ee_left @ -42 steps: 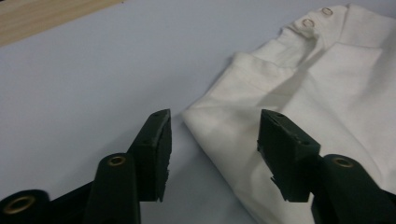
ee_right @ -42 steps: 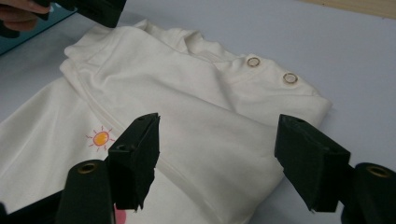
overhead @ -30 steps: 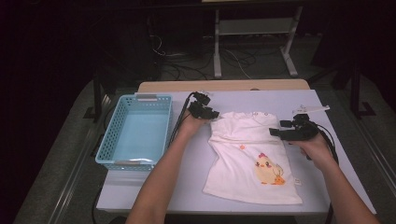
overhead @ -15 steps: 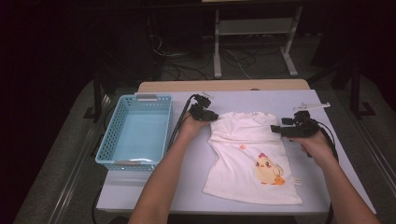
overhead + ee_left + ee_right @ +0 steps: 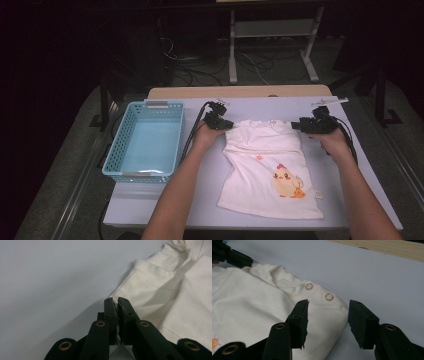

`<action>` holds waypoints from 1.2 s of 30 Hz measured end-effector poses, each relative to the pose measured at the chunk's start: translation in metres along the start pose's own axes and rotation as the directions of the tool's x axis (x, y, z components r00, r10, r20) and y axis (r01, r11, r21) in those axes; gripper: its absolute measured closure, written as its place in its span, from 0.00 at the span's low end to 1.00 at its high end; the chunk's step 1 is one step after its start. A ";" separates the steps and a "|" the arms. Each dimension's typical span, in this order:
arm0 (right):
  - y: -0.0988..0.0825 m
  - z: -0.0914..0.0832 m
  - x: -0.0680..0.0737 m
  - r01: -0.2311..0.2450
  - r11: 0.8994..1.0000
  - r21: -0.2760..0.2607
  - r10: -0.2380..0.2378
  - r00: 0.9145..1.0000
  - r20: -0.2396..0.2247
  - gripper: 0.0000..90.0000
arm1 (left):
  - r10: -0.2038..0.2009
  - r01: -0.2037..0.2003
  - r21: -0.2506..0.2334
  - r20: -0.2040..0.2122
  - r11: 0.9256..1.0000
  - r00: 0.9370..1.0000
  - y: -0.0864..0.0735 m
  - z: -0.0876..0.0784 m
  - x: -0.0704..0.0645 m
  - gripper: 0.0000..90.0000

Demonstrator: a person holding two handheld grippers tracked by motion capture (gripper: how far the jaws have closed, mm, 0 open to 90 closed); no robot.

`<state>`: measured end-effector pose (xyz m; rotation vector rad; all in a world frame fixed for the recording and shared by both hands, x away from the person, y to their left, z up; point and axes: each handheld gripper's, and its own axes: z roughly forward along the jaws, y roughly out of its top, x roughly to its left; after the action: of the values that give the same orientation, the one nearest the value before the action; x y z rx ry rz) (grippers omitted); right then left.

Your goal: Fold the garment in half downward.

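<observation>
A white child's shirt with a yellow chick print lies flat on the table, collar away from me. My left gripper is at its left shoulder. In the left gripper view the jaws have just been closing and now stand together on the hem of the shirt. My right gripper is at the right shoulder. Its jaws have just been closing but still stand apart, with the shirt's corner below the snap buttons between them, untouched.
A light blue plastic basket stands at the table's left side, close to my left forearm. The grey table top has a wooden strip along its far edge. Cables trail from both grippers.
My right hand has moved left and slightly away from me, onto the shirt's right shoulder. The left hand has stayed at the left shoulder.
</observation>
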<state>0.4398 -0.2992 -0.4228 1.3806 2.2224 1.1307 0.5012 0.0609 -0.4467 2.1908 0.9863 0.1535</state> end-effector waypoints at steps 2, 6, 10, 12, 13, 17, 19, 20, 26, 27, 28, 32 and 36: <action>0.001 0.005 -0.002 0.002 1.000 0.011 -0.002 1.000 0.006 0.60 | -0.003 0.003 0.000 0.002 1.000 1.000 0.000 0.000 0.000 0.94; 0.002 0.015 -0.007 -0.006 0.999 0.043 0.005 1.000 0.026 0.64 | -0.015 0.015 0.001 0.013 1.000 1.000 0.000 0.000 0.002 0.94; 0.004 0.021 -0.013 -0.010 0.998 0.065 0.008 0.999 0.032 0.65 | -0.015 0.015 -0.003 0.010 1.000 1.000 0.000 0.000 0.001 0.94; 0.005 0.023 -0.017 -0.019 0.997 0.074 0.016 0.999 0.030 0.65 | -0.002 0.002 0.002 0.001 1.000 1.000 0.000 0.000 0.000 0.94; 0.005 0.025 -0.021 -0.023 0.996 0.087 0.020 0.999 0.031 0.65 | 0.001 -0.001 0.005 -0.002 1.000 1.000 0.000 0.000 0.000 0.94; 0.000 0.030 -0.027 -0.055 0.994 0.096 0.054 0.999 0.006 0.67 | -0.002 0.002 0.004 0.005 1.000 1.000 0.000 0.000 0.001 0.94; -0.001 0.032 -0.027 -0.055 0.993 0.107 0.055 0.998 0.002 0.68 | -0.007 0.007 0.001 0.011 1.000 1.000 0.000 0.000 0.002 0.94; -0.001 0.032 -0.027 -0.055 0.993 0.107 0.055 0.998 0.002 0.68 | -0.006 0.006 0.001 0.012 1.000 1.000 0.000 0.000 0.002 0.94; -0.002 0.036 -0.026 -0.053 0.992 0.115 0.057 0.998 -0.031 0.75 | -0.017 0.017 0.000 0.019 1.000 1.000 0.000 0.000 0.003 0.94; -0.002 0.036 -0.026 -0.048 0.992 0.116 0.052 0.998 -0.029 0.76 | -0.018 0.018 0.000 0.019 1.000 1.000 0.000 0.000 0.003 0.94; -0.002 0.037 -0.026 -0.047 0.992 0.119 0.051 0.998 -0.028 0.77 | -0.016 0.016 0.000 0.018 1.000 1.000 0.000 0.000 0.003 0.94; 0.000 0.038 -0.025 -0.054 0.989 0.136 0.059 0.998 -0.032 0.86 | -0.014 0.014 0.001 0.017 1.000 1.000 0.000 0.000 0.003 0.95; 0.002 0.039 -0.022 -0.044 0.988 0.145 0.049 0.998 -0.031 0.93 | -0.014 0.014 0.001 0.007 1.000 1.000 0.000 0.000 0.001 0.96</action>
<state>0.4752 -0.2994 -0.4497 1.4880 2.3488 1.0332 0.5017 0.0618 -0.4465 2.1836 0.9981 0.1383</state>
